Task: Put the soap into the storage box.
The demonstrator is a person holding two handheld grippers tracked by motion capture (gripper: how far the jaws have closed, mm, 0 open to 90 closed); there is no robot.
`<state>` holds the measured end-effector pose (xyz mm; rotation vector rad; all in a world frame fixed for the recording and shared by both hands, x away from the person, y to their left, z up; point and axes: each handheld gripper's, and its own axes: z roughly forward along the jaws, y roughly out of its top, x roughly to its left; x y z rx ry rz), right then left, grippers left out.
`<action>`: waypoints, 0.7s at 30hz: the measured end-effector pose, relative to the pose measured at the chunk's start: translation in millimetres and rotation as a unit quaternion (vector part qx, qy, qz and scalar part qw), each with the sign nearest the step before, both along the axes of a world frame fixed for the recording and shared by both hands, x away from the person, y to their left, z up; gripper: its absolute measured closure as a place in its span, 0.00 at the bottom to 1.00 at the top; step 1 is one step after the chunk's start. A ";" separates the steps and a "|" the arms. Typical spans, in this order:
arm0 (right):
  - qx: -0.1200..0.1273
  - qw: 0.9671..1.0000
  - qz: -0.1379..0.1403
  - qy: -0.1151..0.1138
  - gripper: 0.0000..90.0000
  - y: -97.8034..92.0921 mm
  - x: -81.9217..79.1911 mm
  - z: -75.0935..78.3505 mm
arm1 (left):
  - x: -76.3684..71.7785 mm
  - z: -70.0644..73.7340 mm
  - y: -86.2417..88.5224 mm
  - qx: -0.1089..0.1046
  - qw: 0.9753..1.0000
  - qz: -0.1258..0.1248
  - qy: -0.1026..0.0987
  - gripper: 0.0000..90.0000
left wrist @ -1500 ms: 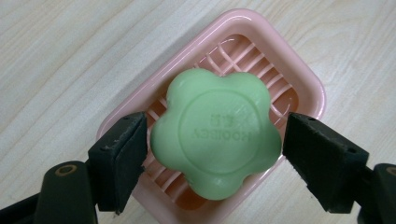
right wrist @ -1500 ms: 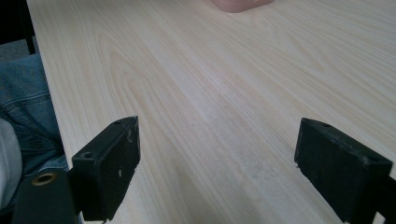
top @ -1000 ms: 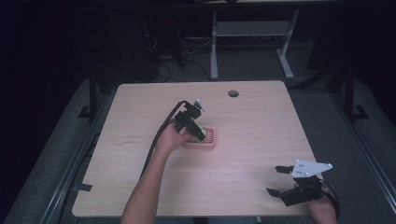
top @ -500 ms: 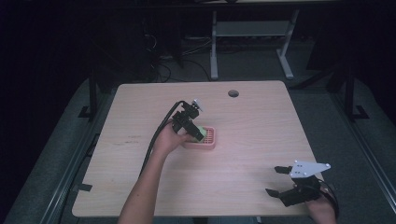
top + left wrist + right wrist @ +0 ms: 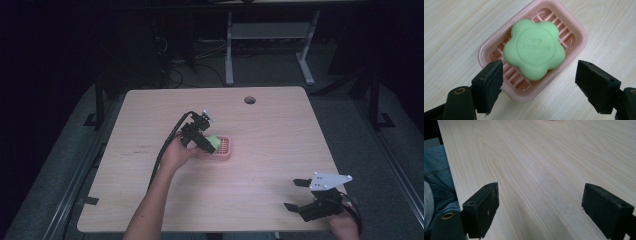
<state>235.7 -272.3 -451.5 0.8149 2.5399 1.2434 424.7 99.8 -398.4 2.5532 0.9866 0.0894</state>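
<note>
A green flower-shaped soap lies in a pink ribbed soap dish on the wooden table. My left gripper hovers just above them, open, with its jaws wide on either side of the soap and touching nothing. In the high view the left gripper is over the soap and dish at the table's middle. My right gripper rests open near the front right edge, and the right gripper view has its gripper over bare wood.
A round cable hole sits at the table's far middle. The person's jeans show beyond the table edge in the right gripper view. A white desk frame and cables stand on the dark floor behind.
The left gripper has let go of the green soap, which now lies in the dish, and has drawn back slightly toward the person. The right gripper has not moved.
</note>
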 end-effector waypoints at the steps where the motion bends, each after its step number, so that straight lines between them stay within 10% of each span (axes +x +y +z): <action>1: 0.000 1.000 -0.001 0.000 0.15 0.3 0.0 -0.1 | -0.9 1.0 1.5 0.004 1.000 -0.004 -0.001 0.25; 21: -0.006 1.000 -0.002 0.002 0.15 1.5 0.6 -1.7 | -24.4 10.0 10.7 0.002 1.000 -0.028 -0.011 0.25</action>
